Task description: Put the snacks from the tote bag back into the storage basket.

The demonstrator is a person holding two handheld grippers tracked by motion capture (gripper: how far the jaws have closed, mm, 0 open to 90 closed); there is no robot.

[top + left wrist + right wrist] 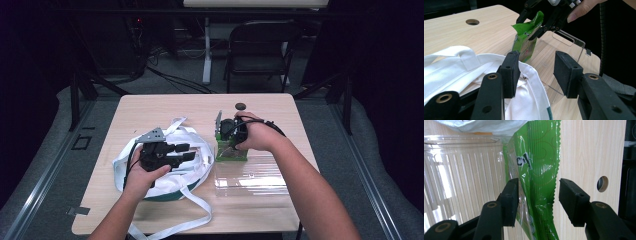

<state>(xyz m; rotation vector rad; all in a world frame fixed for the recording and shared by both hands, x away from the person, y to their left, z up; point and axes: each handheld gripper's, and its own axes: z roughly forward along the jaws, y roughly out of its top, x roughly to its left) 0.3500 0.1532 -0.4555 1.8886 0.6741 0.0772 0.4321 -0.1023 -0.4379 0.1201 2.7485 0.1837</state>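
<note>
Under both claws lies the pale wooden desk (150,107). Beneath the spread left claw (184,152) sits the white fabric bag with long straps (172,187), unpinched, so its mouth could sag shut. Between the spread right claw's (537,203) jaws, beside the clear ribbed plastic tray (252,181), stands the green crinkly snack packet (540,170), ungripped; it may topple.

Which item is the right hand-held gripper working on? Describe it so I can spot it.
On the wooden table, look right of the white cloth bag, at the far edge of the clear plastic tray. There stands a green snack packet with a zigzag top edge, the only green thing there.
</note>
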